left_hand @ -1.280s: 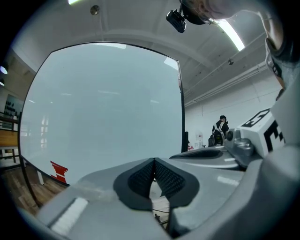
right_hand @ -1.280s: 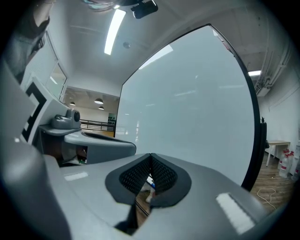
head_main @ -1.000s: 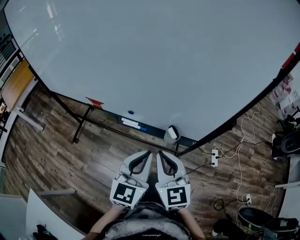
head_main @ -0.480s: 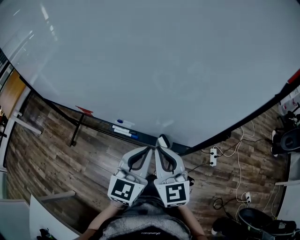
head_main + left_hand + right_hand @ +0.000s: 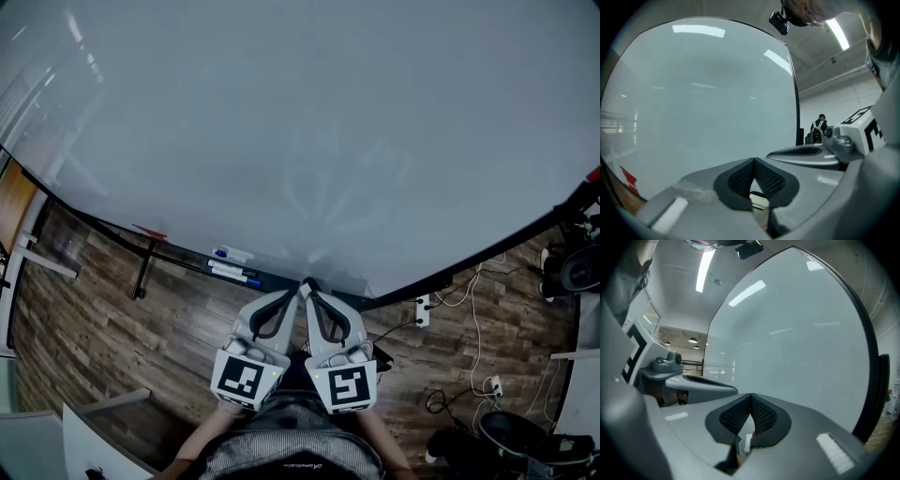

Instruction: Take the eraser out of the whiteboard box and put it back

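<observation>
The whiteboard (image 5: pixel 309 122) fills most of the head view, with its dark tray (image 5: pixel 272 278) along the lower edge. My left gripper (image 5: pixel 294 294) and right gripper (image 5: pixel 310 292) are held side by side, tips at the tray, both shut with nothing between the pads. The eraser is mostly hidden under the tips. A pale block that may be it shows through the gap below the jaws in the left gripper view (image 5: pixel 757 202) and the right gripper view (image 5: pixel 747 442). Both gripper views look straight at the board's blank surface (image 5: pixel 703 103) (image 5: pixel 797 343).
Blue-capped markers (image 5: pixel 232 270) lie on the tray left of the grippers, and a red piece (image 5: pixel 150 232) sits farther left. A stand leg (image 5: pixel 142 272) reaches the wooden floor. A power strip (image 5: pixel 421 309) and cables lie at the right. A person (image 5: pixel 819 127) stands far off.
Both grippers have moved forward together to the whiteboard's lower edge. The eraser, seen ahead of the tips earlier, now lies under them. Both stay shut.
</observation>
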`<state>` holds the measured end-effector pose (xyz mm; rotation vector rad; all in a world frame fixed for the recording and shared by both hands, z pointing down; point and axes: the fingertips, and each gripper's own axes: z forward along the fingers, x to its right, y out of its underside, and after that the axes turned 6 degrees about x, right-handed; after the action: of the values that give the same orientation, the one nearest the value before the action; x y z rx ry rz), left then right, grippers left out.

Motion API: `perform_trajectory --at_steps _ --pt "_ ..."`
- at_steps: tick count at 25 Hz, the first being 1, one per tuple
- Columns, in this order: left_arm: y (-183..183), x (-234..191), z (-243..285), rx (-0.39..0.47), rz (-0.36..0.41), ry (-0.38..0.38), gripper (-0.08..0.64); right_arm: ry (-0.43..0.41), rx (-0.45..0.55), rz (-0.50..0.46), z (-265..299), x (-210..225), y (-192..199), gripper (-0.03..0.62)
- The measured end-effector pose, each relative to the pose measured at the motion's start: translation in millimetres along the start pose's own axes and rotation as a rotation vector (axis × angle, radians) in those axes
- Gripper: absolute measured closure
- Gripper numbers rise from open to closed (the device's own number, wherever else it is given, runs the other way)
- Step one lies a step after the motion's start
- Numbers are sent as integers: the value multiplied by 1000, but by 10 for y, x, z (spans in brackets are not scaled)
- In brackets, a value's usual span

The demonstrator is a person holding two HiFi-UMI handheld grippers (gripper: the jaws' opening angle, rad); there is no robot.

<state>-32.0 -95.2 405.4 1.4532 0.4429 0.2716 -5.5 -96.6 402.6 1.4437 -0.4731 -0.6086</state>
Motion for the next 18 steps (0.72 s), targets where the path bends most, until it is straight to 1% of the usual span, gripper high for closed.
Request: perform_trajectory --at_steps 3,8,12,18 --pt "-13 -35 69 -5 3 44 555 38 -11 -7 13 65 -2 589" --pt "-41 -26 228 -24 20 162 555 152 -21 13 45 210 3 589" --pt "-67 -45 324 -44 38 230 555 228 -31 39 78 278 24 589" --pt "19 -60 360 -61 74 305 555 278 -52 57 102 303 118 589"
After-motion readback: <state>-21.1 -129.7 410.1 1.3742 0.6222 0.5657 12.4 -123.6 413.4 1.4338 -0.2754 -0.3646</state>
